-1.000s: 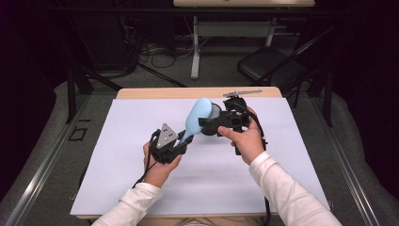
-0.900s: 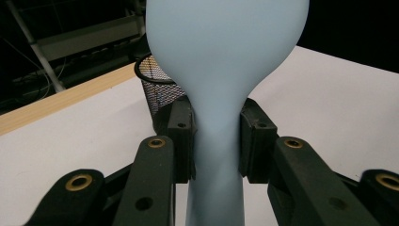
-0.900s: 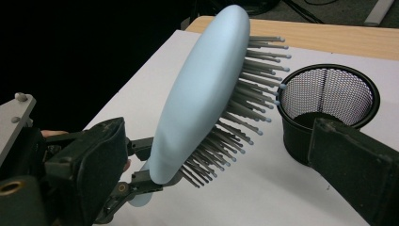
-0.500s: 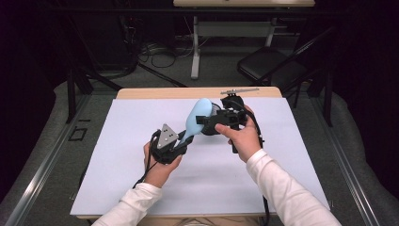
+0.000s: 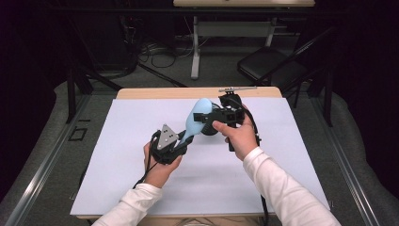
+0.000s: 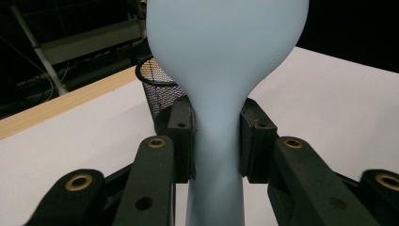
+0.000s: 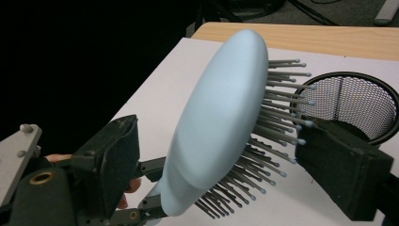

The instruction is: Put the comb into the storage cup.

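A light blue hairbrush (image 5: 197, 117) is held up over the white sheet, its head tilted up and away. My left gripper (image 5: 185, 141) is shut on the handle (image 6: 216, 155), with a pad pressed on each side. My right gripper (image 7: 226, 160) reaches in from the right and straddles the brush head (image 7: 221, 122). Its jaws have just been closing. One pad (image 7: 113, 160) stands a little off the smooth back, and the other pad (image 7: 339, 165) is at the bristle tips.
A black mesh cup (image 7: 357, 101) stands on the sheet just behind the brush, also visible in the left gripper view (image 6: 157, 89). The white sheet (image 5: 141, 188) covers a wooden table whose far edge carries a small metal piece (image 5: 237, 88). A chair (image 5: 268, 66) stands beyond.
My right gripper has edged left onto the brush head and its jaws have narrowed around it. The left gripper and the handle have stayed where they were.
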